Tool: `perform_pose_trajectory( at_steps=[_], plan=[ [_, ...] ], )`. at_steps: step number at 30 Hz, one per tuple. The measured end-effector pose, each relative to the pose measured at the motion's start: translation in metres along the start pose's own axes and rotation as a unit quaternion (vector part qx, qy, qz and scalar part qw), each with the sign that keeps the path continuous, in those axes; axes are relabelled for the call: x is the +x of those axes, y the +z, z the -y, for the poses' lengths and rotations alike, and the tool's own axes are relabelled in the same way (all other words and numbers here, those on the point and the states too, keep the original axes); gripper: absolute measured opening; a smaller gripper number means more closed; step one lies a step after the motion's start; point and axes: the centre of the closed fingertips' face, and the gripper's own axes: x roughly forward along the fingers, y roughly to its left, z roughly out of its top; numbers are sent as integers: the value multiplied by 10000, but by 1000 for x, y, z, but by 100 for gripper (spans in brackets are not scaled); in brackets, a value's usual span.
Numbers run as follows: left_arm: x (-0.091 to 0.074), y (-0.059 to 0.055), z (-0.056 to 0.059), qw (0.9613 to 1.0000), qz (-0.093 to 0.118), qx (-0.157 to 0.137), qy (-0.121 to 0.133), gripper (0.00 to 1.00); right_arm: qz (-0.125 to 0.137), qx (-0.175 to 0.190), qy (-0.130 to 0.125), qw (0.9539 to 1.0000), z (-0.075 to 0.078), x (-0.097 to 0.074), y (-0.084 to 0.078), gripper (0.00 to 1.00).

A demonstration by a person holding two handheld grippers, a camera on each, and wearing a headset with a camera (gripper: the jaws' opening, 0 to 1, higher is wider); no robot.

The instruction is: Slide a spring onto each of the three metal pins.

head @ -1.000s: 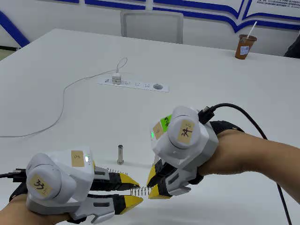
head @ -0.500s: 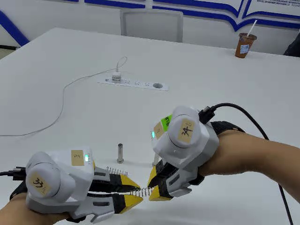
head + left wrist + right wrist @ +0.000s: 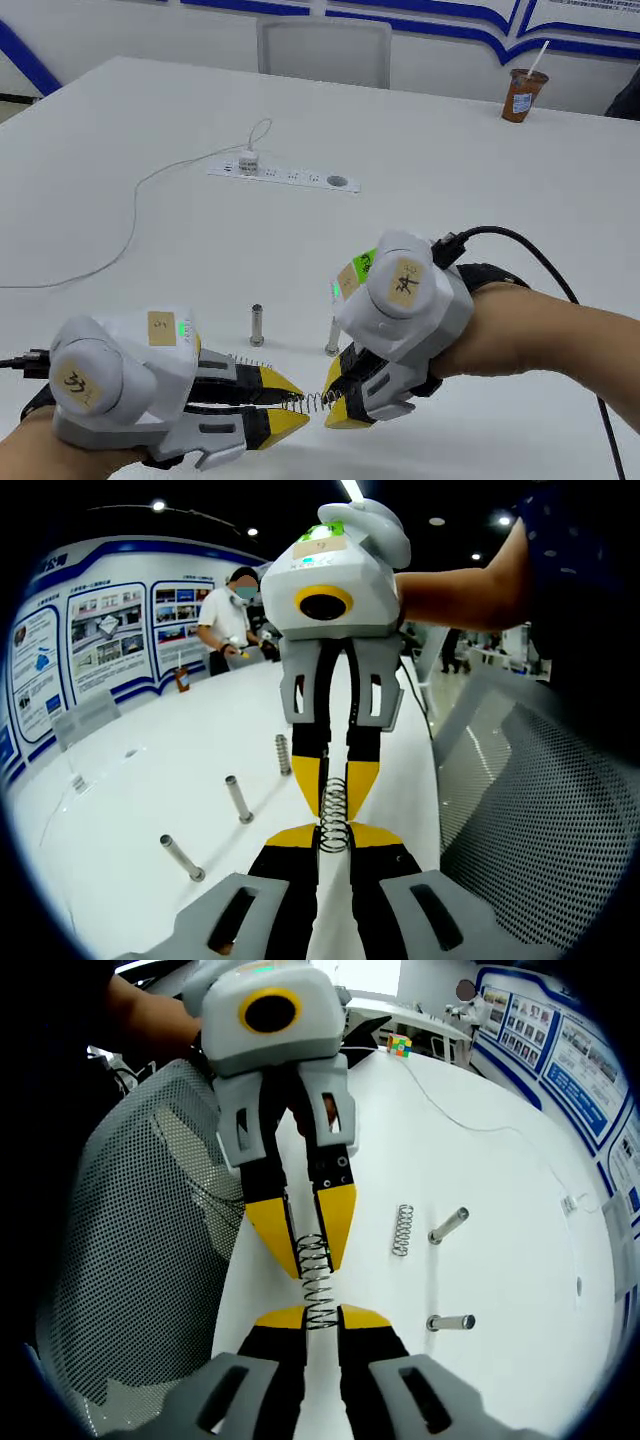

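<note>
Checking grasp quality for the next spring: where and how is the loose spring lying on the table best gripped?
Near one end of the loose spring, jaws closing across its coils, coming down from above. It lies flat on its side on the table beside a pin, so the other end would stay free for threading.
</note>
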Motion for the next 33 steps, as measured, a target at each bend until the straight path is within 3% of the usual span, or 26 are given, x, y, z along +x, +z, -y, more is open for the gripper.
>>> perform_pose_trajectory(
  at_steps=[21, 33],
  plan=[
    [2, -6, -3, 9999, -63, -106, 20, 11, 459, 9, -11, 9989, -2, -17, 38, 12],
    [4, -6, -4, 9999, -39, -112, 56, 12, 422, -78, -6, 9991, -1, -16, 44, 12]
  ],
)
